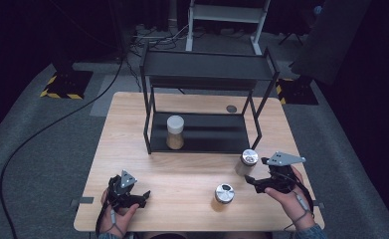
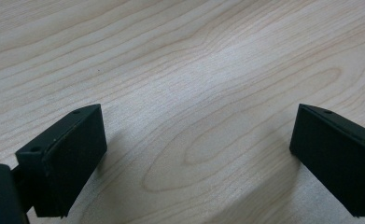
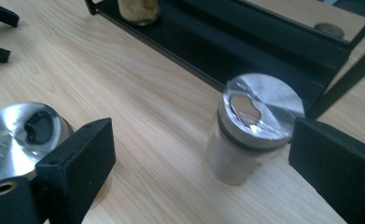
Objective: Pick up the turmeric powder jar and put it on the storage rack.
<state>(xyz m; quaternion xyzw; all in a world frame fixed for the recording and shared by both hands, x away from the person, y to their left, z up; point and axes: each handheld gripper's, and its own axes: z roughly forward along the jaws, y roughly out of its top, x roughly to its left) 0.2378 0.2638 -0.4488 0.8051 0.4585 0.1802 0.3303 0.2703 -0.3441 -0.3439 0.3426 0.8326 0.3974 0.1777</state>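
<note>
Three jars on show around the black metal rack, which stands toward the far side of the wooden table. On the rack's bottom shelf, at its left end, sits the white-lidded jar, upright, pale contents inside. Just off the rack's front right corner stands the tall shiny-lidded jar, upright on the table. Nearer the person than the rack's front edge, well apart from it, is the short shiny-lidded jar.

Now the grippers! The right gripper hovers in front of the rack's right end, jaws spread wide, holding nothing; in the right gripper view the tall jar sits between them but untouched. The left gripper is out in front of the rack's left end, jaws parted over bare wood, gripping nothing.
</note>
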